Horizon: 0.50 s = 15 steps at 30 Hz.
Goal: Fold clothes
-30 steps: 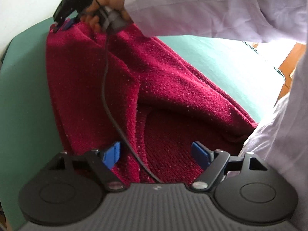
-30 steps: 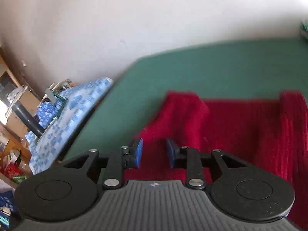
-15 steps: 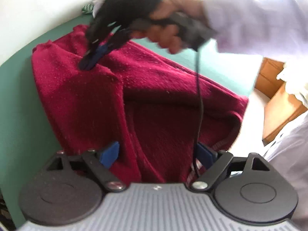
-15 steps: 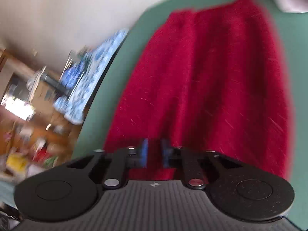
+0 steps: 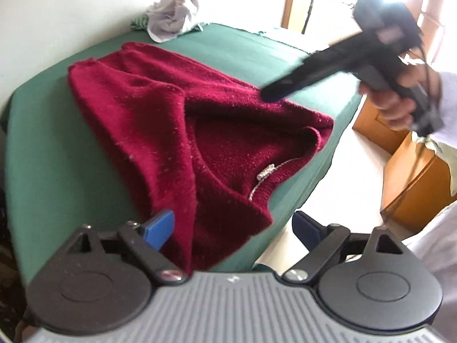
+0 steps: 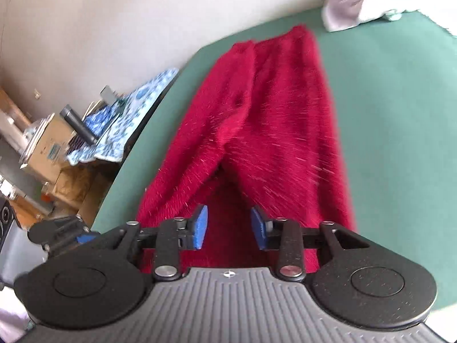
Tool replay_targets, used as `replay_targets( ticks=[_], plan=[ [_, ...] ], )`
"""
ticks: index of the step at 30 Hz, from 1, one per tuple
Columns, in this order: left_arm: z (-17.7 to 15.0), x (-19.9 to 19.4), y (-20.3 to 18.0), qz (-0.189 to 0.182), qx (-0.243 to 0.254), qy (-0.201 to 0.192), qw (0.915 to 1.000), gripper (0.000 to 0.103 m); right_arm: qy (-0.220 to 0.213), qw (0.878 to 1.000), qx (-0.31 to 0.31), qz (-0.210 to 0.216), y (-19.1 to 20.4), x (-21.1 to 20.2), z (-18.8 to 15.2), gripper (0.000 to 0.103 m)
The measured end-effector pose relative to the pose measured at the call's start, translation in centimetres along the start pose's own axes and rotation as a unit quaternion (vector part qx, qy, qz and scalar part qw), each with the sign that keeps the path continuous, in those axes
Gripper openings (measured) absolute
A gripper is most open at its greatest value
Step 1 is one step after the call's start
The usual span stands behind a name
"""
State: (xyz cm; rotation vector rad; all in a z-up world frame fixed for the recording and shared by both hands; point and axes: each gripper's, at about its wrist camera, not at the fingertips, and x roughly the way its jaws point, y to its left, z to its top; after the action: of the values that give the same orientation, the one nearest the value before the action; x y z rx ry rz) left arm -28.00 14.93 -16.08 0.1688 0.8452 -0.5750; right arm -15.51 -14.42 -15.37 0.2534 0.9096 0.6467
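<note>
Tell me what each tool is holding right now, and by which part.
Nothing. The left tool is open over the red sweater near its collar; the right tool is open above it, gripping no fabric.

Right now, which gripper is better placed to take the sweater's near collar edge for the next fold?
Left, probably. The left gripper is open, its pads straddling the near edge of the red sweater beside the collar. The right gripper is lifted off the cloth, open and blurred.

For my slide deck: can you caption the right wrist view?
Open right gripper above a red sweater folded lengthwise on the green table, with white clothes at the far edge.
</note>
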Motion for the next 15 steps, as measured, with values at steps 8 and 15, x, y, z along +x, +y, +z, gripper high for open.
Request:
replay_targets(
  ticks=[8, 15],
  plan=[
    [0.4, 0.5, -0.3, 0.025, -0.028, -0.007, 0.9993, 0.094, 0.000, 0.996, 0.075, -0.045, -2.5, 0.1, -2.2, 0.041],
    [0.3, 3.5, -1.3, 0.050, -0.028, 0.039, 0.9976, 0.094, 0.023, 0.998, 0.051, -0.032, -3.2, -0.1, -2.8, 0.035]
  ],
)
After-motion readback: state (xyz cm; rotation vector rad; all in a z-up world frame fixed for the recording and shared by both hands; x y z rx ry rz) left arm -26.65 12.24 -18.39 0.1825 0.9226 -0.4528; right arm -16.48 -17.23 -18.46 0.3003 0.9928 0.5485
